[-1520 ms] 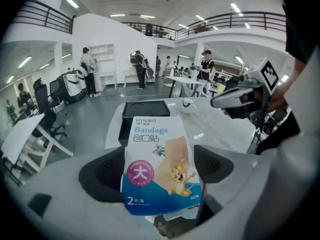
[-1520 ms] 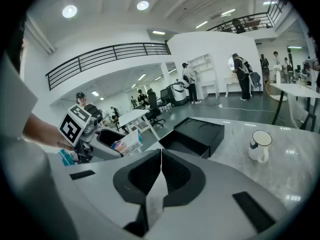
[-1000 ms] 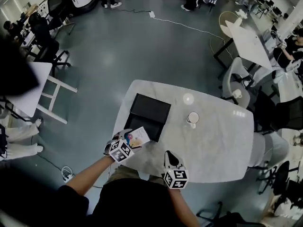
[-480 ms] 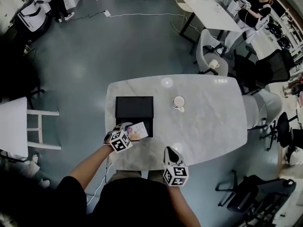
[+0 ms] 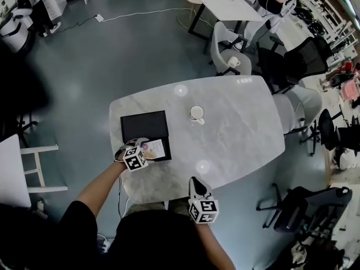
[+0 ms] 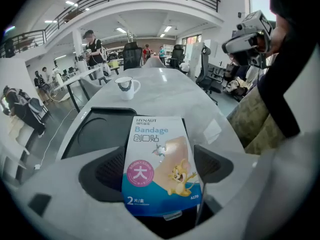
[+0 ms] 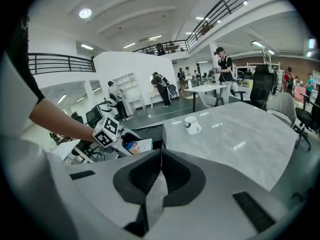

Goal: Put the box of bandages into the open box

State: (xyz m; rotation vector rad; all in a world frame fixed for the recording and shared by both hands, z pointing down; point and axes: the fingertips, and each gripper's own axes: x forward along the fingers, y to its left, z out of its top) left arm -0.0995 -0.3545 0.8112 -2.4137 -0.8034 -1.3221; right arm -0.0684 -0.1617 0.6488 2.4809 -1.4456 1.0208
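My left gripper (image 5: 140, 147) is shut on the box of bandages (image 5: 152, 148), a flat white and blue carton with a cartoon print (image 6: 160, 164). It holds the carton over the near right corner of the open black box (image 5: 143, 131), which lies on the marble table's left side (image 6: 100, 134). The carton also shows small in the right gripper view (image 7: 137, 145), beside the left gripper (image 7: 125, 139). My right gripper (image 5: 193, 183) hangs at the table's near edge, jaws pressed together with nothing between them (image 7: 160, 156).
A white mug (image 5: 196, 114) stands on the marble table (image 5: 242, 128) to the right of the black box (image 7: 191, 124). Chairs (image 5: 228, 55) and other tables (image 5: 225, 1) stand around; people work at far desks.
The head view has shifted, so the table sits further left and lower. My left gripper has carried the bandage carton slightly forward over the black box's near corner. The right gripper keeps its place.
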